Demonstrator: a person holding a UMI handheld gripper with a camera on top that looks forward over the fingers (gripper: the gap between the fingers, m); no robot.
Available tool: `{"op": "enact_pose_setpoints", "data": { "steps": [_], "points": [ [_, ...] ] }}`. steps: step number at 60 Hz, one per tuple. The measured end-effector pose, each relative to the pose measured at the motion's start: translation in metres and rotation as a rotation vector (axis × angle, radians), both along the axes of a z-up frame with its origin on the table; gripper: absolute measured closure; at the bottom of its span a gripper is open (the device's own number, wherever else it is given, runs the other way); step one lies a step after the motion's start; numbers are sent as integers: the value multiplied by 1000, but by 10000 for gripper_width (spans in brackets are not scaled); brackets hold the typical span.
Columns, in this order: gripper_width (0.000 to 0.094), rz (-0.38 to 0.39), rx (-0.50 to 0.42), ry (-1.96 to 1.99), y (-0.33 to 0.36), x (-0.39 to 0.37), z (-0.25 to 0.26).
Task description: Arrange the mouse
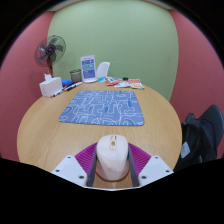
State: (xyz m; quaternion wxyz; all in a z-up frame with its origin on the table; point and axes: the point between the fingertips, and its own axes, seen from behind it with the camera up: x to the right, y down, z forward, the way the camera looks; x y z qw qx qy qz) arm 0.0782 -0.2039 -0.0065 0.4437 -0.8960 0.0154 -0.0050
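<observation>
Holding one beige plastic computer mouse (112,157) between its two fingers, the handheld gripper (112,163) sits low over the near edge of the round light wooden table (40,130) and points level across it toward 12 o'clock. Jaws narrow, both magenta pads (86,158) pressed on the mouse's sides. Mouse long axis runs 6 to 12 o'clock along the fingers; which end is the front, cannot tell. The hand itself is out of view.

One blue-grey patterned rectangular mouse mat (102,106) lies flat at 12 o'clock beyond the mouse, well apart from it, mid-table. One black desk fan (50,50) stands at 10 o'clock on the far rim. One white tissue box (50,86) sits just below the fan. One white-and-blue upright box (89,68) stands at 11 o'clock at the far edge. A few small flat items (125,83) lie at 1 o'clock by the far rim, too small to count or name. One black chair (203,132) stands at 3 o'clock off the table.
</observation>
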Motion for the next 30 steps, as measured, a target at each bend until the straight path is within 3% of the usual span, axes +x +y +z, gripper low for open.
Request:
{"op": "enact_pose_setpoints", "data": {
  "steps": [13, 23, 30],
  "points": [
    [522, -16, -34, -37, -11, 0, 12],
    [535, -22, 17, -32, -18, -14, 75],
    [537, -30, 97, -9, 12, -22, 142]
  ]
}}
